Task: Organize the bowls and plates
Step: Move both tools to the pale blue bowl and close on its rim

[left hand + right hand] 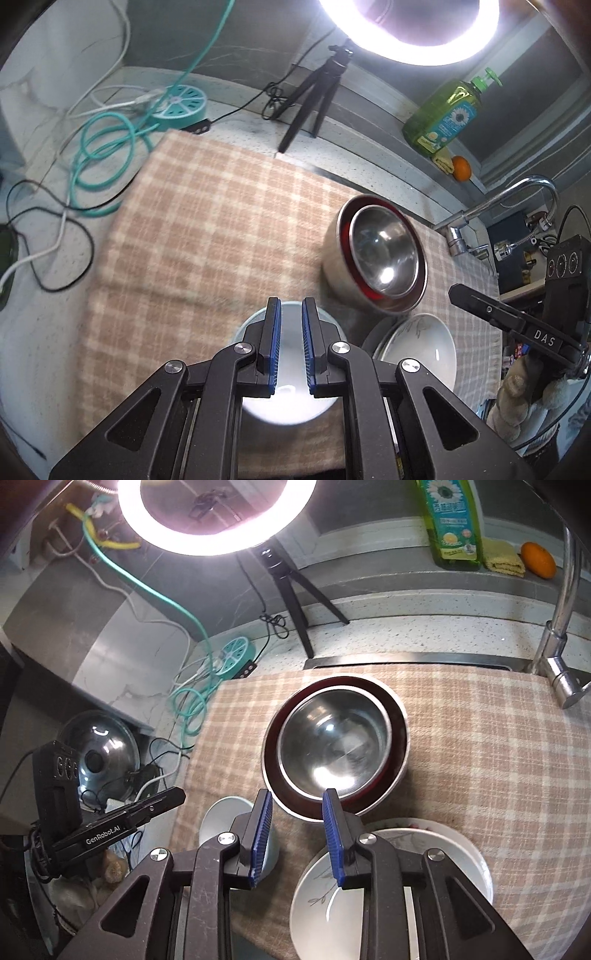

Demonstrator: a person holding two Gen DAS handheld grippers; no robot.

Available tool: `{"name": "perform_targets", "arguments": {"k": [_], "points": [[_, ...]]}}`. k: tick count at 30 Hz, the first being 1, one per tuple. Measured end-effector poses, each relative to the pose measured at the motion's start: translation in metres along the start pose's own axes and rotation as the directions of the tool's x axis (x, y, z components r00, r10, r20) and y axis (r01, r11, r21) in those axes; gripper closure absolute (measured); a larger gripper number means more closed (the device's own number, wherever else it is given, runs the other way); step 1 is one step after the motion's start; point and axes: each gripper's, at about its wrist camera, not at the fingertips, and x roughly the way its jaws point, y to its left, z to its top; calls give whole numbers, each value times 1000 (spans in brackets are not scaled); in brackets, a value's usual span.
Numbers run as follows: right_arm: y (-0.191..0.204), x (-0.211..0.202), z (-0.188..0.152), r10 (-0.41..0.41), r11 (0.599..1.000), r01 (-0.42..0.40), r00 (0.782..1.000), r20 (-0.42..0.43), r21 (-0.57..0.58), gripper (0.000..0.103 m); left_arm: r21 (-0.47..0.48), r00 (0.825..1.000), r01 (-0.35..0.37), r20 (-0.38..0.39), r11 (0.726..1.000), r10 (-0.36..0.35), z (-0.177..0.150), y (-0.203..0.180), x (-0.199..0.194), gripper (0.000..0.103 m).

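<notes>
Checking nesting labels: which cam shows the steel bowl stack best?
Right wrist. The steel bowl sits near centre, seen from above, inside the red-lined bowl, both rims visible. The left wrist view shows the stack off to the right and more oblique.

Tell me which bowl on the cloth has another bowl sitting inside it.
The red-lined metal bowl holds a smaller steel bowl. The pale bowl under the left claw is empty.

- Left gripper (291, 347): black angular linkage arms with triangular cut-outs, round silver screws, ribbed blue pads (274, 347).
- Right gripper (297, 840): same black frame, silver screws, ribbed blue pads (261, 840).
- White lettering reads "DAS" and "GenRobot.AI".
- Glove (517, 395): pale knit.
</notes>
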Motion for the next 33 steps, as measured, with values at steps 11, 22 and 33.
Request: {"name": "perform_targets", "arguments": {"k": [11,22,33], "points": [[20,32,-18,42,999,-43,995,-92,-11,77,-85,998,12,-55,996,-17,-34,32,2,93],[21,74,-28,55,998,-45,977,-208,51,78,-146,993,22,-109,989,-38,-44,52,16,93],[26,93,-30,10,1000,-4,972,-234,25,79,-162,991,23,-130,986,-44,-44,56,27,93]]}}
